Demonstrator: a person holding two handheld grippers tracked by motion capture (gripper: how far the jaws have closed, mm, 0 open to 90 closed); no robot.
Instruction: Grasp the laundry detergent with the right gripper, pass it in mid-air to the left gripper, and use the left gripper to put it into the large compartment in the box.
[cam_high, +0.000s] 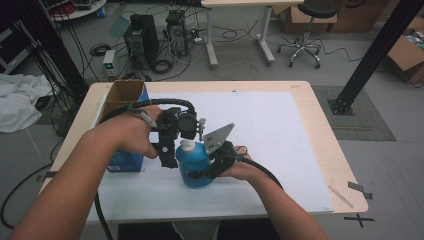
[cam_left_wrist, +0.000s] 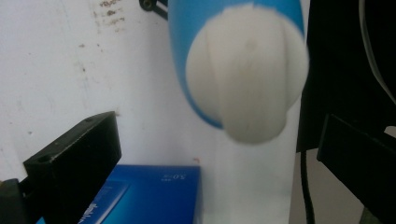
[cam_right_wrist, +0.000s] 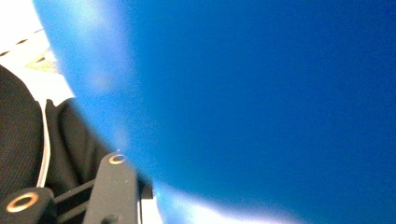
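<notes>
A blue bottle (cam_high: 194, 167) with a white cap (cam_high: 186, 145) stands upright on the white mat (cam_high: 270, 130) near the table's middle. My right gripper (cam_high: 202, 172) comes in from the right and is shut on the bottle's body; in the right gripper view the blue bottle (cam_right_wrist: 243, 93) sits right against the camera, above one black jaw. My left gripper (cam_high: 179, 150) hangs over the bottle from the left. In the left gripper view its jaws stand open on either side of the white cap (cam_left_wrist: 247, 70), apart from it.
A blue carton (cam_high: 127, 161) (cam_left_wrist: 154, 196) stands just left of the bottle, under my left hand. An open cardboard box (cam_high: 125, 95) sits at the table's back left corner. The mat's right half is bare.
</notes>
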